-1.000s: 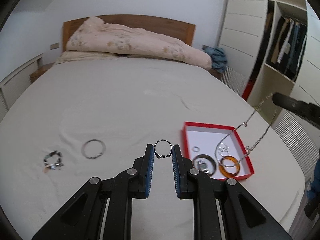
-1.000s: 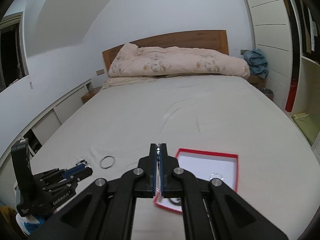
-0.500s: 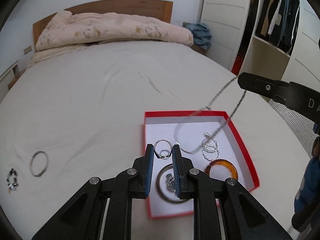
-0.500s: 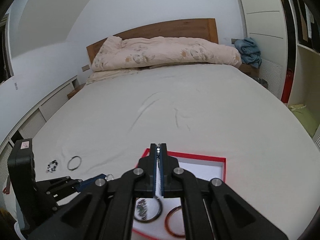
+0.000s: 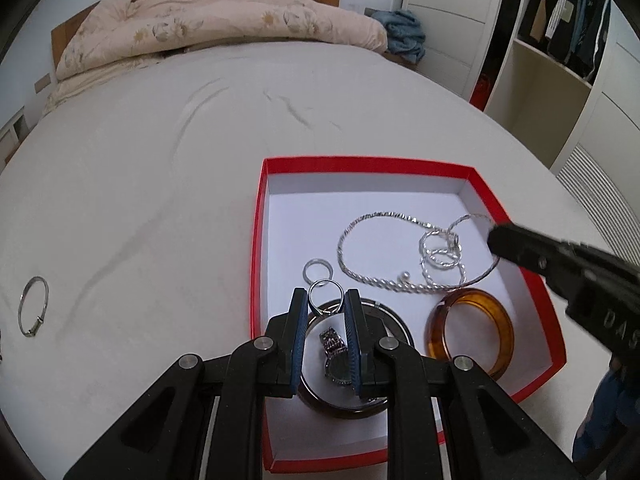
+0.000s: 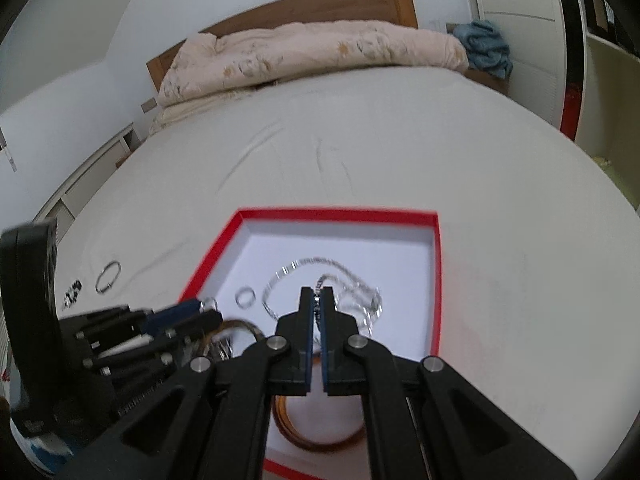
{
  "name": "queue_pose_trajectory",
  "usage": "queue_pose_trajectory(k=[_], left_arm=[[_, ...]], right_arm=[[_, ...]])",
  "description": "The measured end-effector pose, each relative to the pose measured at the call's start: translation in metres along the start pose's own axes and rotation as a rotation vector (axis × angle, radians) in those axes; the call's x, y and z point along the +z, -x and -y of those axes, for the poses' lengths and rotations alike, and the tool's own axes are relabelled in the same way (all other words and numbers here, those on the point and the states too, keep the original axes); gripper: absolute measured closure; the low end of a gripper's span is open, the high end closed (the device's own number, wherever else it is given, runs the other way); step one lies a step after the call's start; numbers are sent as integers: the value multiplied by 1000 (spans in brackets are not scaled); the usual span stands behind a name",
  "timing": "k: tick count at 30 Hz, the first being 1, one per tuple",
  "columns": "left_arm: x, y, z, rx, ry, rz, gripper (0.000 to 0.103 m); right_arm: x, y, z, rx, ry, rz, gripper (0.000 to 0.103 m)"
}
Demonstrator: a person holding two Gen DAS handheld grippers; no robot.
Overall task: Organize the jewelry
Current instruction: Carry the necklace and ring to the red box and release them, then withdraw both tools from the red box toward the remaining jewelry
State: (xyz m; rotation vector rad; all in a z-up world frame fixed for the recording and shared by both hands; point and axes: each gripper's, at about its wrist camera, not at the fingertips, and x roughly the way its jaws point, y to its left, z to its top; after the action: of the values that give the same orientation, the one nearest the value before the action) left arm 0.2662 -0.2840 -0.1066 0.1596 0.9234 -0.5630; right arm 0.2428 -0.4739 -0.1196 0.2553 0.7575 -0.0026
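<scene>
A red box (image 5: 516, 216) with a white inside lies on the bed; it also shows in the right wrist view (image 6: 437, 280). My left gripper (image 5: 326, 300) is shut on a small silver ring (image 5: 326, 289) and holds it over the box's near left part. In the box lie a silver chain necklace (image 5: 384, 280), a second ring (image 5: 317, 270), an amber bangle (image 5: 472, 332) and a dark bangle with a watch (image 5: 336, 356). My right gripper (image 6: 317, 300) is shut on the necklace (image 6: 348, 280), low inside the box.
A silver hoop (image 5: 34, 306) lies on the white sheet at left, seen with a dark beaded piece (image 6: 73, 292) in the right wrist view. A folded quilt (image 5: 216, 20) lies at the headboard. A wardrobe (image 5: 560, 40) stands at right.
My left gripper moved right with the ring, from over the sheet to over the box. My right gripper lowered the dangling necklace until it lies coiled in the box.
</scene>
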Motion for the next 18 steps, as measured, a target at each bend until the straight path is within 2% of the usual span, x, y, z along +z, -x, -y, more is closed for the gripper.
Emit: queue_pose_trajectory(k=[12, 18], left_arm=[[-9, -8, 2, 23, -6, -38, 84], [-7, 0, 5, 19, -8, -36, 71]], right_arm=[[-35, -4, 15, -18, -32, -79, 99], [-43, 6, 17, -31, -43, -89, 96]])
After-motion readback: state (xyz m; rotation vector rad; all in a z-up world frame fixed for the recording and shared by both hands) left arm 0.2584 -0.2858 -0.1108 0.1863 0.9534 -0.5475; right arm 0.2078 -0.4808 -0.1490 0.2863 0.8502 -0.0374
